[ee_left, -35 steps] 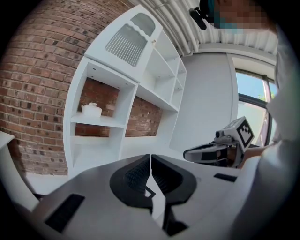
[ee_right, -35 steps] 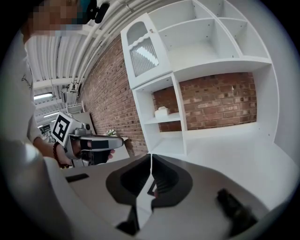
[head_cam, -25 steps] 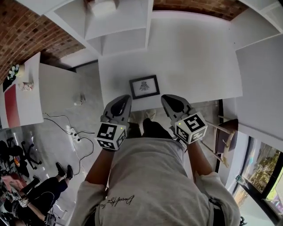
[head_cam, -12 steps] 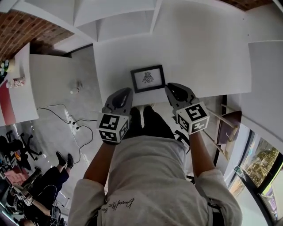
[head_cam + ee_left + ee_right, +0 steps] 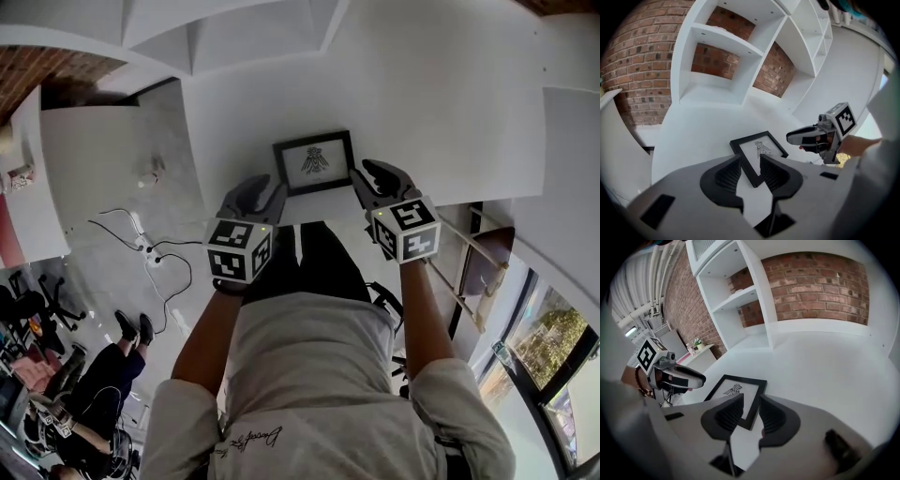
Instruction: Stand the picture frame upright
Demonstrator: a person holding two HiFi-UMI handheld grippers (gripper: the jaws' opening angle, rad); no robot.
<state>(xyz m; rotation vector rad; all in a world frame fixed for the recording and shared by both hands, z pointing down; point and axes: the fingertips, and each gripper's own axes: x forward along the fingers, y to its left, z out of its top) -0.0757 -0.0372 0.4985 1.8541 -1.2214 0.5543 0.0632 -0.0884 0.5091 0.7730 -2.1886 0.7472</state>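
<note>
The white tabletop (image 5: 441, 103) is bare and matte and fills the centre of the head view. White open shelving (image 5: 717, 56) stands at its far edge against a red brick wall (image 5: 815, 282). The floor (image 5: 94, 281) is pale grey and glossy. A power strip (image 5: 150, 260) with black cables lies on it. Dark office chairs (image 5: 21, 300) stand at lower left. A window (image 5: 548, 342) at lower right shows green foliage and admits daylight. A low white side table (image 5: 701, 353) carries a small plant.

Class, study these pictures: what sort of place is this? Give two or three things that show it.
Probably a workspace such as a studio or office: white open shelving against a bare brick wall, a large white table, and a power strip with cables on the floor.
</note>
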